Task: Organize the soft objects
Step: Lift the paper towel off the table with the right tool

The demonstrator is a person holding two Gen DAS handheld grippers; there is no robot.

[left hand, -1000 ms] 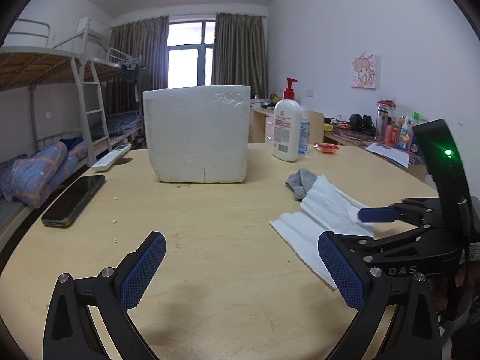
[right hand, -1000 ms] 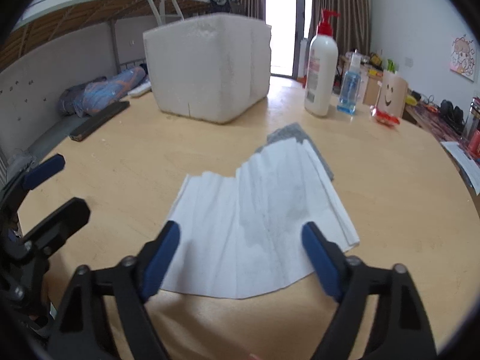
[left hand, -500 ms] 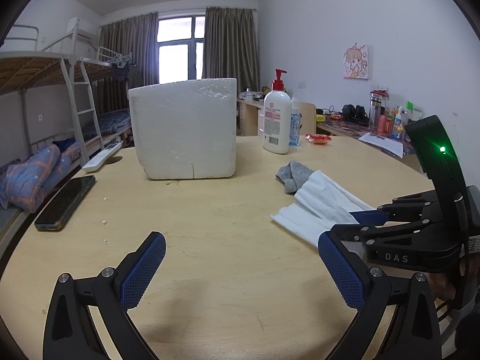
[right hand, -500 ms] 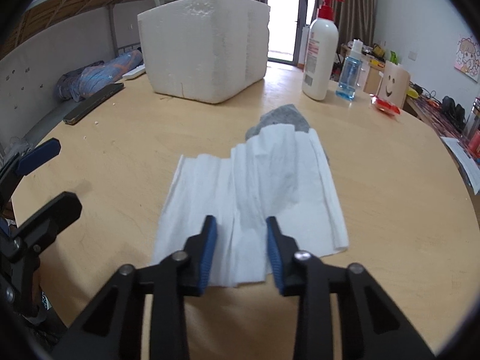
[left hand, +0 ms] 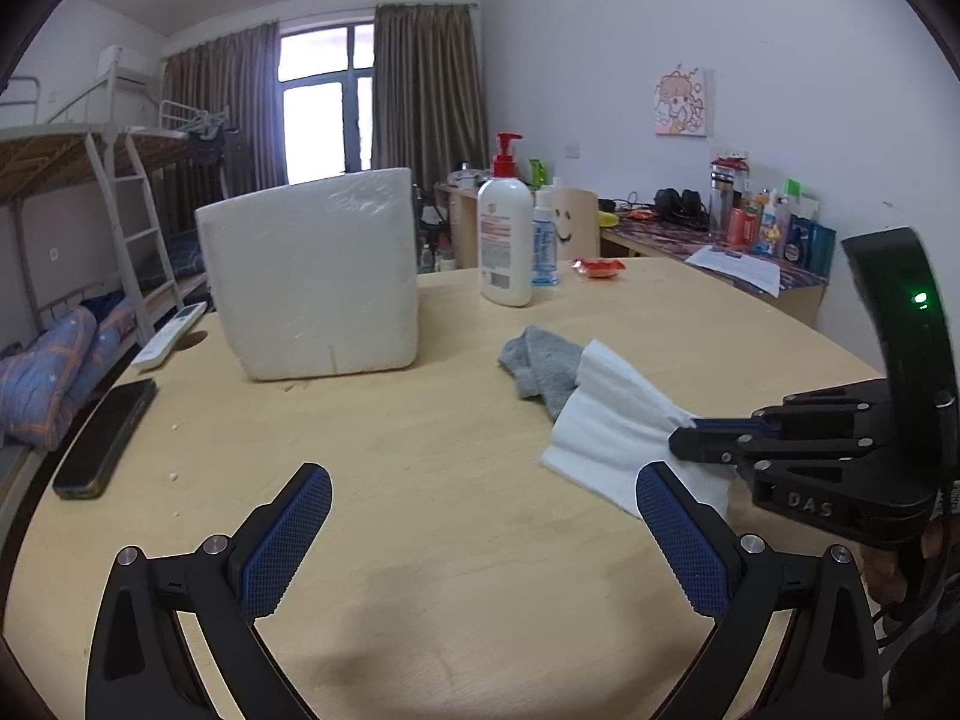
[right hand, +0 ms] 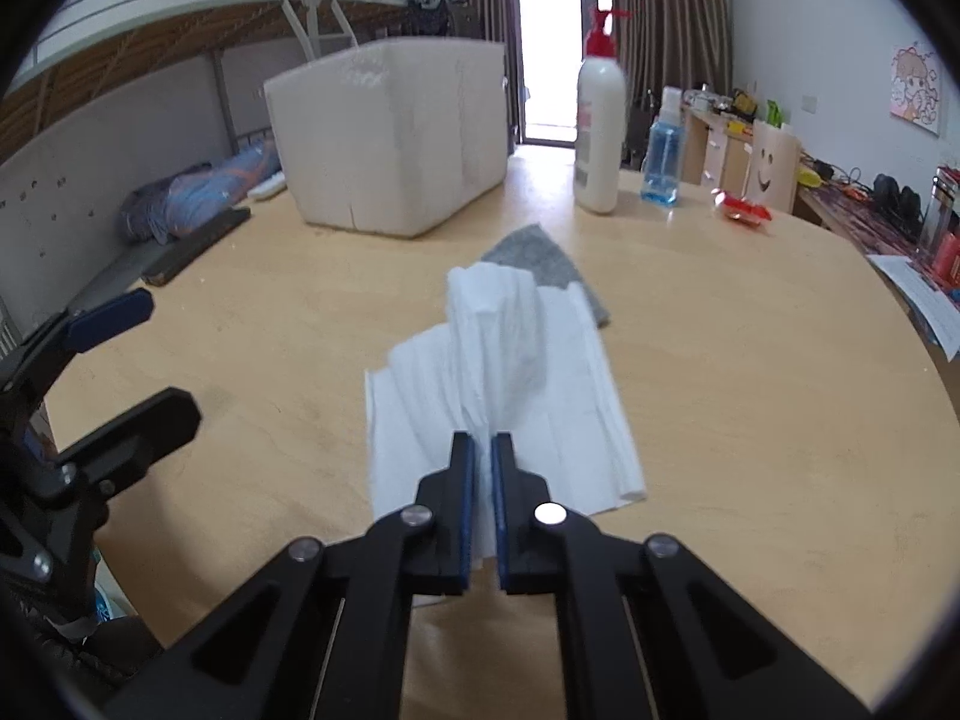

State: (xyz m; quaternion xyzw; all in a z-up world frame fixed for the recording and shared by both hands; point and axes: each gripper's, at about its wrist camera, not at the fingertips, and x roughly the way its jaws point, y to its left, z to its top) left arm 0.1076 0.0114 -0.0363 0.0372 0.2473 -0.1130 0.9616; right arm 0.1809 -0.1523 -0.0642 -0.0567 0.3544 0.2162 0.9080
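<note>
A white cloth (left hand: 606,420) (right hand: 510,372) lies on the round wooden table (left hand: 420,570), its far end draped over a crumpled grey sock (left hand: 540,360) (right hand: 534,258). My right gripper (right hand: 483,444) (left hand: 690,435) is shut on the cloth's near edge, and the fabric is bunched into a raised ridge ahead of the jaws. My left gripper (left hand: 480,480) (right hand: 138,360) hovers open over bare table to the left of the cloth, with nothing between its fingers. A white foam box (left hand: 312,282) (right hand: 396,132) stands further back.
Behind the sock stand a white pump bottle (left hand: 504,240) and a small blue bottle (left hand: 543,240), with a red packet (left hand: 600,267) beside them. A dark phone (left hand: 102,438) and a white remote (left hand: 171,333) lie at the left edge. Bunk beds are left, a cluttered desk right.
My right gripper's jaws went from wide open to shut on the white cloth's near edge, gathering it into a raised fold. The left gripper stayed open and drifted slightly.
</note>
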